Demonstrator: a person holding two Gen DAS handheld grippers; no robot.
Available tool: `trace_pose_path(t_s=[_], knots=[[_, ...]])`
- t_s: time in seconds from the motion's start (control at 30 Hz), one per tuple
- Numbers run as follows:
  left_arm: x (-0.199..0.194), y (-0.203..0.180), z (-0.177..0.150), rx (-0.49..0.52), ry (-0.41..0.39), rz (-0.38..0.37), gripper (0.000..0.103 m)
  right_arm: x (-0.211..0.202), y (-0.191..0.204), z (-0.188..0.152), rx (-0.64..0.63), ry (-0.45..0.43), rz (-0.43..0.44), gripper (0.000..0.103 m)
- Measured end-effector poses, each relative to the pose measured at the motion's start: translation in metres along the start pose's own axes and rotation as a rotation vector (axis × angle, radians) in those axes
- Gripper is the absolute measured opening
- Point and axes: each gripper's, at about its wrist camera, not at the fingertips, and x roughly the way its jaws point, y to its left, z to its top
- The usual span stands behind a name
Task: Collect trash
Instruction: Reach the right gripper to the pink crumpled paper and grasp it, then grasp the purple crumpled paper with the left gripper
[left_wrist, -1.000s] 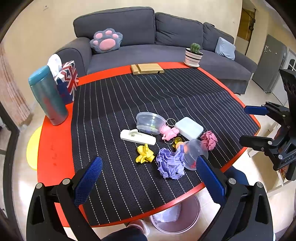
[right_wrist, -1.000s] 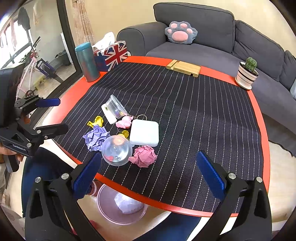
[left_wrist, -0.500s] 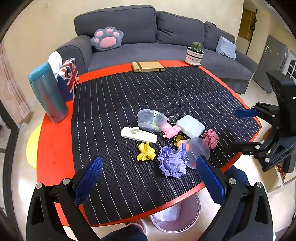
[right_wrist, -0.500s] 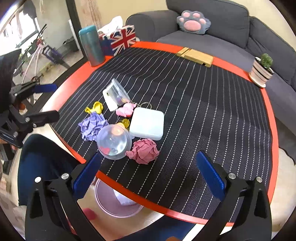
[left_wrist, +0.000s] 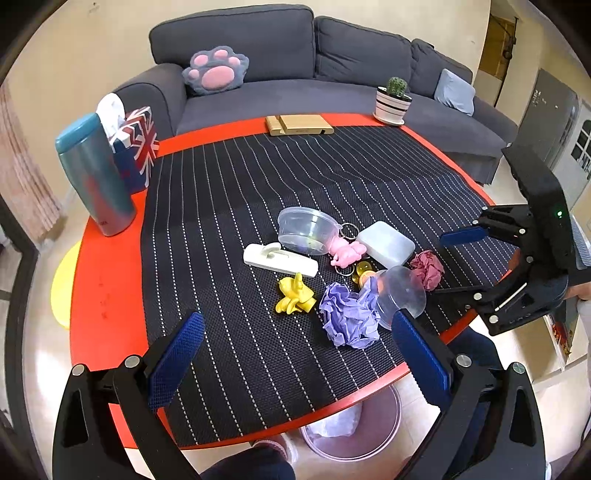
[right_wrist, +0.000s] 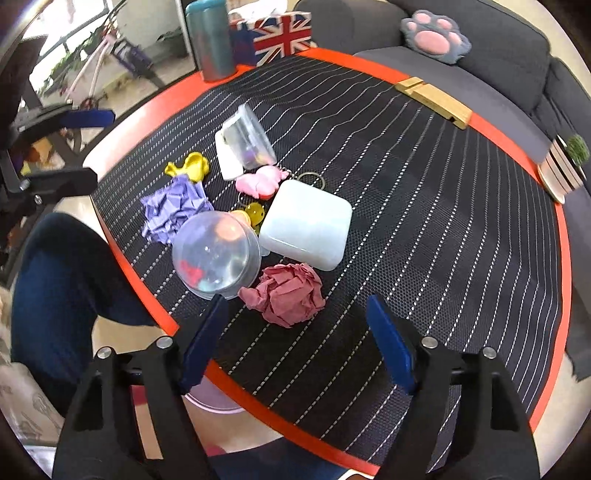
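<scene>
A crumpled pink paper ball (right_wrist: 286, 300) lies near the table's front edge, just beyond my open right gripper (right_wrist: 295, 341); it also shows in the left wrist view (left_wrist: 427, 268). A crumpled purple paper ball (left_wrist: 349, 317) (right_wrist: 173, 208) and a yellow scrap (left_wrist: 294, 296) (right_wrist: 189, 168) lie on the striped mat. My left gripper (left_wrist: 295, 363) is open and empty, held back from the purple ball. A pink trash bin (left_wrist: 354, 428) with white paper inside stands on the floor under the table edge.
Two clear plastic bowls (left_wrist: 308, 230) (right_wrist: 218, 254), a white box (right_wrist: 306, 223), a white hook (left_wrist: 279, 258), pink and yellow keychain toys (left_wrist: 345, 253), a teal tumbler (left_wrist: 96, 175), a flag tissue box (left_wrist: 135, 153), a wooden stand (left_wrist: 299, 124) and a cactus pot (left_wrist: 393, 101) are on the table.
My right gripper has moved in and down toward the pink paper ball, which now sits just ahead of its fingers. The left gripper has barely moved.
</scene>
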Motion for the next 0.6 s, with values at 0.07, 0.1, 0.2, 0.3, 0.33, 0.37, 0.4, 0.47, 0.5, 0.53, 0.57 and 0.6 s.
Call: trace_pose_path(t_s=[0.07,0.1,0.2,0.3,0.33,0.37,0.4,0.47,0.5,0.53,0.57,0.6], knots=[[0.0008,0.0004,-0.0006,-0.006,0.012,-0.004,0.097,0.0031,-0.0007,0.002,-0.01,0.004,0.003,0.065],[0.0012,0.0009,-0.0007,-0.008,0.02,-0.005,0.097,0.0047,-0.0011,0.0031,-0.014,0.007,-0.003,0.064],[0.0023,0.0022,-0.0016,-0.017,0.026,-0.016,0.097,0.0057,-0.0014,0.0043,-0.018,0.003,0.001,0.059],[0.0035,0.0036,-0.0026,-0.028,0.016,-0.029,0.097,0.0071,-0.0004,0.0047,-0.025,0.003,0.005,0.047],[0.0038,0.0039,-0.0029,-0.03,0.016,-0.03,0.097,0.0074,-0.0002,0.0046,-0.027,0.003,0.004,0.04],[0.0042,0.0042,-0.0032,-0.033,0.017,-0.034,0.097,0.0073,-0.0001,0.0043,-0.027,0.002,0.003,0.038],[0.0046,0.0043,-0.0035,-0.035,0.017,-0.037,0.097,0.0068,-0.0001,0.0042,-0.026,-0.001,0.007,0.038],[0.0056,0.0033,-0.0036,-0.043,0.026,-0.05,0.097,0.0052,-0.0006,0.0039,-0.022,-0.007,0.014,0.036],[0.0062,0.003,-0.0034,-0.038,0.021,-0.046,0.097,0.0034,-0.0013,0.0036,-0.016,-0.013,0.015,0.036],[0.0068,0.0024,-0.0033,-0.037,0.022,-0.048,0.097,0.0023,-0.0016,0.0036,-0.012,-0.017,0.017,0.036],[0.0072,0.0018,-0.0035,-0.036,0.021,-0.048,0.097,0.0008,-0.0018,0.0034,-0.006,-0.021,0.02,0.036],[0.0078,0.0012,-0.0034,-0.034,0.022,-0.048,0.097,-0.0008,-0.0019,0.0034,0.0,-0.026,0.024,0.036]])
